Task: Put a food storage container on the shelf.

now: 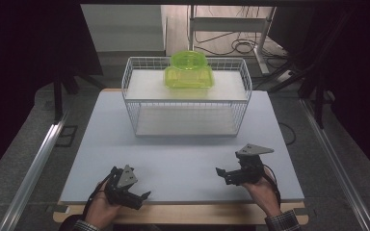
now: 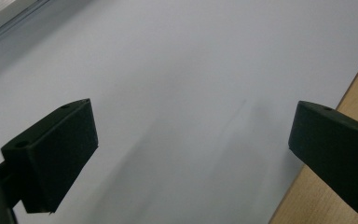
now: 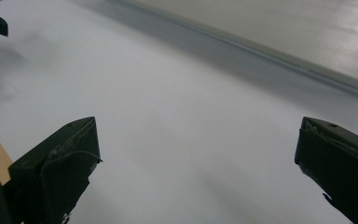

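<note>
1. High view: left tool (image 1: 142, 196) and right tool (image 1: 223, 174) rest low on the pale grey table (image 1: 183, 159), well apart from the translucent green plastic container (image 1: 189, 70) atop the white wire shelf (image 1: 185, 96).
2. Left gripper view: left tool (image 2: 191, 140) spread wide, empty.
3. Right gripper view: right tool (image 3: 196, 149) spread wide, empty.

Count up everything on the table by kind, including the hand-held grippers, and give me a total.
Green translucent container: 1, on the rack's top shelf
White wire rack: 1
Hand-held grippers: 2, left hand-held gripper and right hand-held gripper, both open and holding nothing
Total: 4
</note>
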A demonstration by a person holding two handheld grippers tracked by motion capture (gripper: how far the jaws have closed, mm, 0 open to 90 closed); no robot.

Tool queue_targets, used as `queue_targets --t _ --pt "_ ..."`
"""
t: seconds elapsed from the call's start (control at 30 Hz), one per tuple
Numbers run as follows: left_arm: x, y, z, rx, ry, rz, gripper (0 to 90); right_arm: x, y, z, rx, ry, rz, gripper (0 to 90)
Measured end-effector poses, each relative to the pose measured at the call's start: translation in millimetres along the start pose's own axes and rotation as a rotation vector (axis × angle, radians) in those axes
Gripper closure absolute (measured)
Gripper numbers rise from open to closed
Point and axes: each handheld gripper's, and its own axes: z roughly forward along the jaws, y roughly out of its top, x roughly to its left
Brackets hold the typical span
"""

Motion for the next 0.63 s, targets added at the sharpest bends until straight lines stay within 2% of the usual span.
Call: queue_targets --t 0.4,0.43,0.63 --pt "-0.1 -0.6 0.7 0.009 0.003 0.002 1.0 1.6 -21.1 9.5 0.072 -0.014 -0.008 0.0" --pt "-0.1 -0.6 0.8 0.009 0.003 0.002 0.9 2.1 -24.8 12.1 0.094 -0.019 -0.014 0.0" --pt "0.3 -0.4 1.0 0.01 0.006 0.001 0.9 1.8 -26.9 15.6 0.121 -0.04 -0.026 0.0"
